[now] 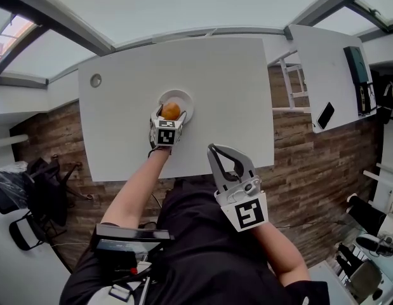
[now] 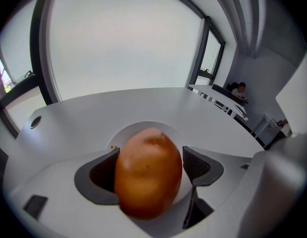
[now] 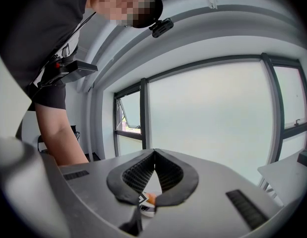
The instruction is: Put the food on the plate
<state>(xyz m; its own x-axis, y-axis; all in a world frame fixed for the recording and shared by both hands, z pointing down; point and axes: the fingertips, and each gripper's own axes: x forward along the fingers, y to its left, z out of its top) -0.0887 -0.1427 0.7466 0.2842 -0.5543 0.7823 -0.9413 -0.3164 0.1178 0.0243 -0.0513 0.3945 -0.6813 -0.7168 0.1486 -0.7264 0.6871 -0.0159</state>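
Head view: a large white table [image 1: 228, 88] is being shown from above across the centre of the frame, with wood-patterned floor [image 1: 310, 151] being seen to its left and right. A second white table [image 1: 317, 62] is being shown at the upper right, apart from the first.

The right gripper [image 1: 212, 148] is being held at lower centre, just off the near edge of the large table and well apart from the plate. In the right gripper view its ribbed pads [image 3: 141, 172] are being pressed together at the tips, with nothing clasped between them.

The left gripper [image 1: 170, 115] is being held over the middle of the large table, at the near side of the plate. In the left gripper view its jaws are being kept wide, and the food is sitting between them. A strip of white is being shown between the food and the right-hand pad [image 2: 197, 163], so no squeeze is being applied there; the left-hand pad is being partly covered by the food.

A round white plate [image 1: 188, 101] is being shown at mid-table. The food [image 1: 171, 110], a smooth orange-brown oval, is being seen over the plate's near portion. Whether it is resting on the plate cannot be told.

A small round grommet [image 1: 95, 80] is being shown near the table's upper-left corner.
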